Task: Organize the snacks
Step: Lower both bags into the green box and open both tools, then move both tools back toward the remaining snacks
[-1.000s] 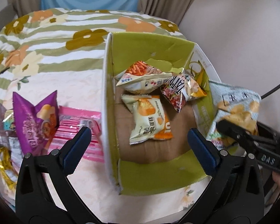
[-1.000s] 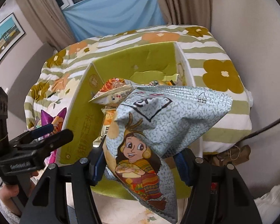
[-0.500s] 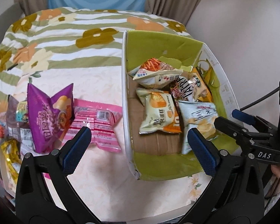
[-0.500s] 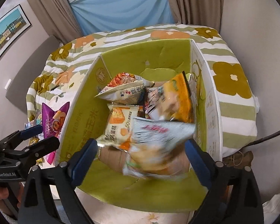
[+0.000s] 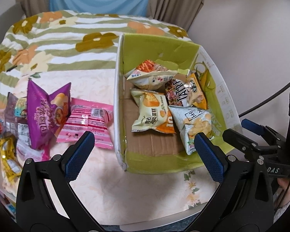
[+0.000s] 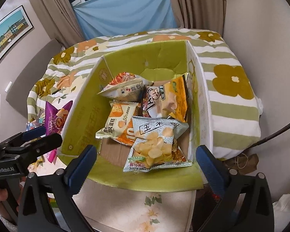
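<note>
Grippers both wide open, empty: right gripper (image 6: pixel 146 169) over grey chip bag (image 6: pixel 156 145) in green box (image 6: pixel 83 104), left gripper (image 5: pixel 145 156) at 9 o'clock.

A counter (image 5: pixel 148 189) with a pale cream floral cover fills the lower middle of the left wrist view; toward the upper left a green-striped cloth (image 5: pixel 67 44) with brown and orange flowers drapes over its far part. Directly on the cover, right of centre, stands an open green box (image 5: pixel 164 164). At the left lie loose packets: a pink bag (image 5: pixel 89 123) just beside the box wall, a purple bag (image 5: pixel 46 112) overlapping its left edge, and further left a dark packet (image 5: pixel 15 116) and a yellow one (image 5: pixel 7 154) near the frame edge.
</note>
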{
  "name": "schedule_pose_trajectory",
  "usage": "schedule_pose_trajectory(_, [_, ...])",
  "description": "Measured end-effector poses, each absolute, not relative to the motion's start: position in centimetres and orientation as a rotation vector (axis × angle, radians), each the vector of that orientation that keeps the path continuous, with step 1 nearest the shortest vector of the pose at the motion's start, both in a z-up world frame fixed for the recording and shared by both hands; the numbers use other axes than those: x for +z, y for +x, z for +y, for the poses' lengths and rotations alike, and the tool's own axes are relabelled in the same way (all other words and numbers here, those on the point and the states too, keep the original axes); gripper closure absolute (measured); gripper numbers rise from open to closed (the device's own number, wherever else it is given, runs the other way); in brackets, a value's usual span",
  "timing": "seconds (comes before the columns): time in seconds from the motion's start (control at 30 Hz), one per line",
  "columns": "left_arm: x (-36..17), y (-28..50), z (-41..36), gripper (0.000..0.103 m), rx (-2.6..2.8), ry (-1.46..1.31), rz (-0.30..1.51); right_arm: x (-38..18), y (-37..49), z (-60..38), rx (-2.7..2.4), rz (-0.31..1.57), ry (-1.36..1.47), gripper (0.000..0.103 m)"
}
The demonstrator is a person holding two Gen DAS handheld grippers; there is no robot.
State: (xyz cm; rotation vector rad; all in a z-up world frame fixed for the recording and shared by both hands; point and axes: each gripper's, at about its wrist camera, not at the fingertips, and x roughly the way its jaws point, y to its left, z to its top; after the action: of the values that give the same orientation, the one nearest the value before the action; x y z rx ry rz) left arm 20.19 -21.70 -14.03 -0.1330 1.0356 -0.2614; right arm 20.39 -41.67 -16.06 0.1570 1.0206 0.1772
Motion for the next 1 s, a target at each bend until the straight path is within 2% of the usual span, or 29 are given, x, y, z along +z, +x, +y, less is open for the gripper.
schedule_pose_trajectory(0.53, [-10.0,15.9,-16.3,0.001,-0.155,-0.096,0.946,-12.9,18.5,-40.4,0.237,0.922,0.161,0.001])
schedule_pose_trajectory(1.0, [-8.2,14.2,0.3,0.001,-0.063,-0.160,0.874,-8.8,17.9,-26.0,0.310,0.802,0.114,0.001])
